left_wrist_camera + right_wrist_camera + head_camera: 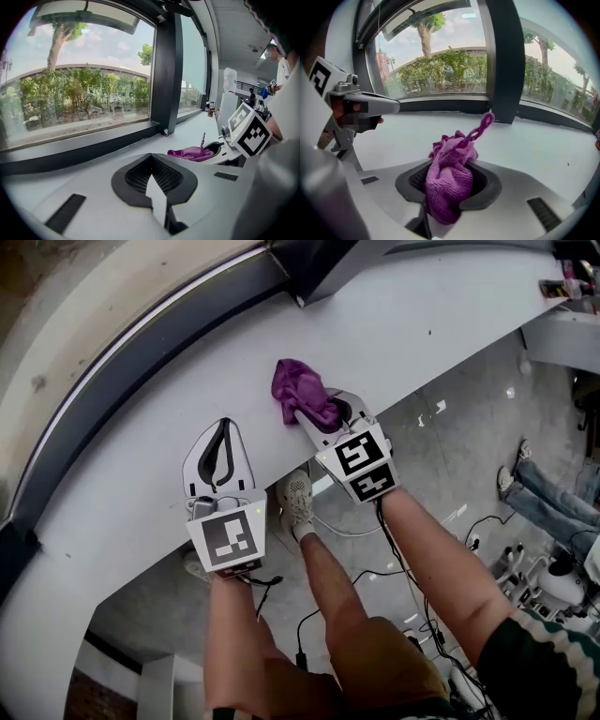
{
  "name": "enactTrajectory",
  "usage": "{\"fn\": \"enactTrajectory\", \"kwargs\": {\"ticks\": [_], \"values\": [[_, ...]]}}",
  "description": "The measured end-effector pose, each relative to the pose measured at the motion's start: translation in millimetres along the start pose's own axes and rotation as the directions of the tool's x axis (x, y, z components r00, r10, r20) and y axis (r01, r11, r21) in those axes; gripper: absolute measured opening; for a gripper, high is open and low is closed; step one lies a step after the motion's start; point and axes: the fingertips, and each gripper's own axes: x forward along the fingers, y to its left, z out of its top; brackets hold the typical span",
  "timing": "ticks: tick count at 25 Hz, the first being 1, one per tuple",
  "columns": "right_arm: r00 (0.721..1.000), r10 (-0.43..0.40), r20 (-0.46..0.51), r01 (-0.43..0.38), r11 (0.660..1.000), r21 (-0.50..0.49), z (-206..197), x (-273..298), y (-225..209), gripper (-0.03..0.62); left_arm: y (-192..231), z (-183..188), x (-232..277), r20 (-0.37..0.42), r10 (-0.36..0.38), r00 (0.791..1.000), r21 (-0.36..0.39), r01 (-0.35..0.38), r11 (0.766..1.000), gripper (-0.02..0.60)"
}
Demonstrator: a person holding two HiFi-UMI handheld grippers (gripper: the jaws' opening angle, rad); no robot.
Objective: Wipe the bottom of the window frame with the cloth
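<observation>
The right hand-held gripper (323, 418) is clamped on the purple cloth (300, 390). The cloth bunches out at the gripper's 11 o'clock over the white sill (441, 315). The left hand-held gripper (223, 432), at the cloth's 8 o'clock, has its jaws together and empty.

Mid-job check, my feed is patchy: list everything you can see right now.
cloth: one, purple, bunched between the right gripper's jaws, over the sill
sill: one, white, beneath both grippers
bottom rail: one, dark, along the sill's far edge
mullion: one, dark, upright between two panes
cables: several, black, on the floor below the sill
bystander's legs: one pair, blue jeans, floor at far right
shoe: one, pale, the person's own, on the floor between the grippers
left gripper: one, white, jaws together on nothing, left of the cloth
right gripper: one, white, shut on the cloth
</observation>
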Motion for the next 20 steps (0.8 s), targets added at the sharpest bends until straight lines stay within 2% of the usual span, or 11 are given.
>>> {"fn": "enactTrajectory", "kwargs": {"ticks": [10,20], "values": [[0.998,0.054,-0.02,-0.055,0.997,-0.053,22,29,92,0.153,79,-23,-54,0.002,0.07,0.998,-0.028,-0.07,0.997,0.005],[0.994,0.101,-0.036,-0.104,0.99,-0.1,39,51,181,0.153,155,-63,-118,-0.013,0.151,0.989,-0.081,-0.151,0.985,0.005]]}}
